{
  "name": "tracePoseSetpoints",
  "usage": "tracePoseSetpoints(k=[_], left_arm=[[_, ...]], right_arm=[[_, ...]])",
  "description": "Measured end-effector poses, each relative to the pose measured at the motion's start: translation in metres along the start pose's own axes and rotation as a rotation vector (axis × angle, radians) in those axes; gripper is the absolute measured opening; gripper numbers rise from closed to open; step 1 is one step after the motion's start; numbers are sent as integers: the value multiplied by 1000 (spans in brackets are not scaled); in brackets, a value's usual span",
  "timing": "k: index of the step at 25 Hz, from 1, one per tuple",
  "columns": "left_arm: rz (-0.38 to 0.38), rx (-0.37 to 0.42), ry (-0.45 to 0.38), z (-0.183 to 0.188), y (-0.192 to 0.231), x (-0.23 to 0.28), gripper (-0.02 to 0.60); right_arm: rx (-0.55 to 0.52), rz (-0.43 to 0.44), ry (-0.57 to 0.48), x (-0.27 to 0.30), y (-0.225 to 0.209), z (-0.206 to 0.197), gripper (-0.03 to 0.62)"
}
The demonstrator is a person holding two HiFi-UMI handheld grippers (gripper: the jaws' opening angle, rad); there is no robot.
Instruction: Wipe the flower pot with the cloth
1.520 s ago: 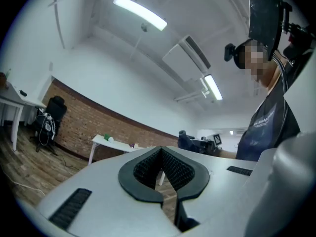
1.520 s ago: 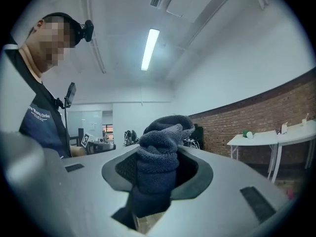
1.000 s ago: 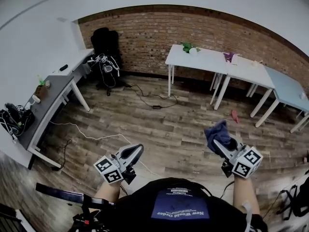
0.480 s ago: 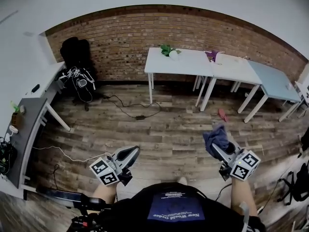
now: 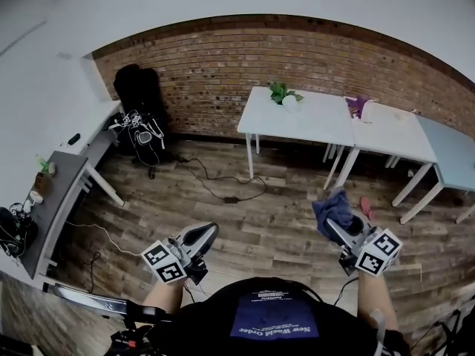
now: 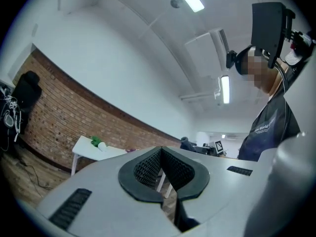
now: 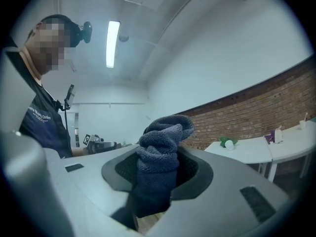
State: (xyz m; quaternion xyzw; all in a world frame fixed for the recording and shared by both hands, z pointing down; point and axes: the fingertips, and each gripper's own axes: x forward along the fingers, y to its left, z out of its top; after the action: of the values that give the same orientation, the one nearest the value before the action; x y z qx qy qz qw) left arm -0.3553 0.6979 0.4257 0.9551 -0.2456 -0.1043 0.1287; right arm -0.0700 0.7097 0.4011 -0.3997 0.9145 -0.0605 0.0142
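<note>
A small white flower pot (image 5: pixel 289 102) with a green plant stands on a white table (image 5: pixel 312 124) by the brick wall, far ahead of both grippers. It also shows as a white pot (image 6: pixel 101 145) in the left gripper view and a white pot (image 7: pixel 229 144) in the right gripper view. My right gripper (image 5: pixel 335 228) is shut on a bunched dark blue cloth (image 5: pixel 334 208), which sticks up between the jaws as the cloth (image 7: pixel 160 157). My left gripper (image 5: pixel 206 232) is shut with nothing in it; its jaws meet in the left gripper view (image 6: pixel 161 164).
More white tables (image 5: pixel 393 139) run to the right along the wall, one with a purple object (image 5: pixel 358 105). A black chair with bags (image 5: pixel 145 124) stands at the left wall beside a grey desk (image 5: pixel 56 191). Cables (image 5: pixel 223 188) and a pink item (image 5: pixel 367 208) lie on the wooden floor.
The view has swung and the white tables with the pot now look somewhat nearer and larger. Both grippers keep their pose in front of the person, the cloth still in the right one.
</note>
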Motion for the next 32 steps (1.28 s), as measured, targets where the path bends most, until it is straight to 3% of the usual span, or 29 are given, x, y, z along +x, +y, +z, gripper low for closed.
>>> tracePoseSetpoints(k=[3,5,10,15,20,26,32], left_arm=[[-11,33,-10,22,-9,22,3],[-8,26,-7,23,-6,51,2],[19,35,51,0,35,141,3],[-23,-2,56,-10,78,188,3],[-112,-16,46,-2,150,231,3],[-196,0,41,38,255,263,3],[-231,15,73,63,351,295,3]], right_arm=[[-43,27,-7,5,-13,32,133],[-39,27,-20,6,-45,42,133],[12,31,-18,17,-151,24,133],[28,-19,-3,34,-198,15,133],[-13,-100,11,80,-237,26,133],[-13,-192,-9,160,-273,48,133],[-11,-238,-6,241,-316,62,133]])
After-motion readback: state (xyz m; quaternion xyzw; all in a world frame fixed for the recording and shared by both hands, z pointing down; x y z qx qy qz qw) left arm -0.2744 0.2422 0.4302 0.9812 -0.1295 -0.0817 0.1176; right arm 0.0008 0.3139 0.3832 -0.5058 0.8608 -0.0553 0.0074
